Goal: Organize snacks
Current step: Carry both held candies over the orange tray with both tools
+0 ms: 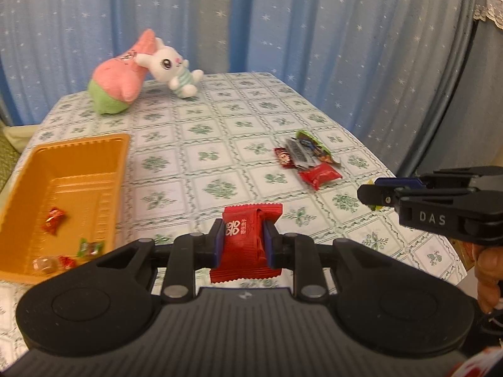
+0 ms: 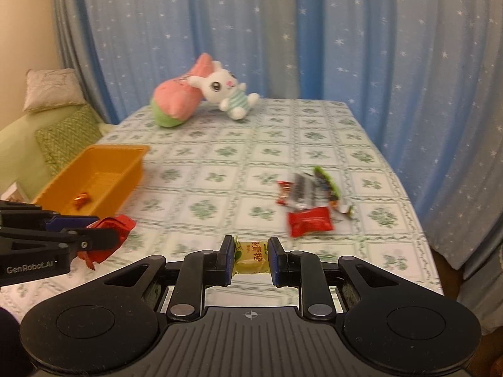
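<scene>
2 wrist cameras look down along tongs, sharing the table.

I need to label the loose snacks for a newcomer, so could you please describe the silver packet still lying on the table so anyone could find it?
Start at the table's green-patterned tablecloth, then look opposite the orange tray, to the small pile of wrappers. The silver packet lies in the middle of that pile, between a small red candy and a green wrapper. It is the only silvery, dark-striped one; its neighbours are red or green.

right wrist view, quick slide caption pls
Right hand-held gripper pinching a yellow candy above the tablecloth, orange tray at left.
</scene>
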{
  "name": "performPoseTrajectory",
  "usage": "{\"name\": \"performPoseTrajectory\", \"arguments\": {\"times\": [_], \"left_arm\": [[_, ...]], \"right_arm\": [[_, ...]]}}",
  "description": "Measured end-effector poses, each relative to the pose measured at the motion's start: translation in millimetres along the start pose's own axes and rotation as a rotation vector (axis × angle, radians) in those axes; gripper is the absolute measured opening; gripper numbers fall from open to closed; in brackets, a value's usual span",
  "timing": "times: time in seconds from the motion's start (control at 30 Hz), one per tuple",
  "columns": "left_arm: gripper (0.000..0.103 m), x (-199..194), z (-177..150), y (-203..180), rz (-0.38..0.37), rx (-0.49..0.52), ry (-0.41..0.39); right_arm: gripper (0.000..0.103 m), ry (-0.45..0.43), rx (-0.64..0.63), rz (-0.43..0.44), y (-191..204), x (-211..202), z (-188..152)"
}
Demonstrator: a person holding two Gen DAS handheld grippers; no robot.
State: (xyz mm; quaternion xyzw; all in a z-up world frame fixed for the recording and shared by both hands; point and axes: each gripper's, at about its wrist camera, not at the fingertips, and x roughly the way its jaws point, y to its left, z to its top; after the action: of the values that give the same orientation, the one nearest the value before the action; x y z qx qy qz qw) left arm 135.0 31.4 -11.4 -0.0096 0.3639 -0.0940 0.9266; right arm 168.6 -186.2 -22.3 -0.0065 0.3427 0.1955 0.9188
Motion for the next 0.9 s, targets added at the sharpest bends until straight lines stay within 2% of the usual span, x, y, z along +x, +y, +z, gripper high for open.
{"name": "performPoseTrajectory", "arguments": {"times": [0.5,0.9], "left_arm": [[0.023,-49,-16,57,0.087,-0.059,-0.029],[0.023,-68,-31,109,0.165,-0.134,-0.023]], "right_arm": [[0.023,-0.002,-0.059,0.106,82,-2,5],[0.023,0.046,-0.112,0.175,138,21,4]]}}
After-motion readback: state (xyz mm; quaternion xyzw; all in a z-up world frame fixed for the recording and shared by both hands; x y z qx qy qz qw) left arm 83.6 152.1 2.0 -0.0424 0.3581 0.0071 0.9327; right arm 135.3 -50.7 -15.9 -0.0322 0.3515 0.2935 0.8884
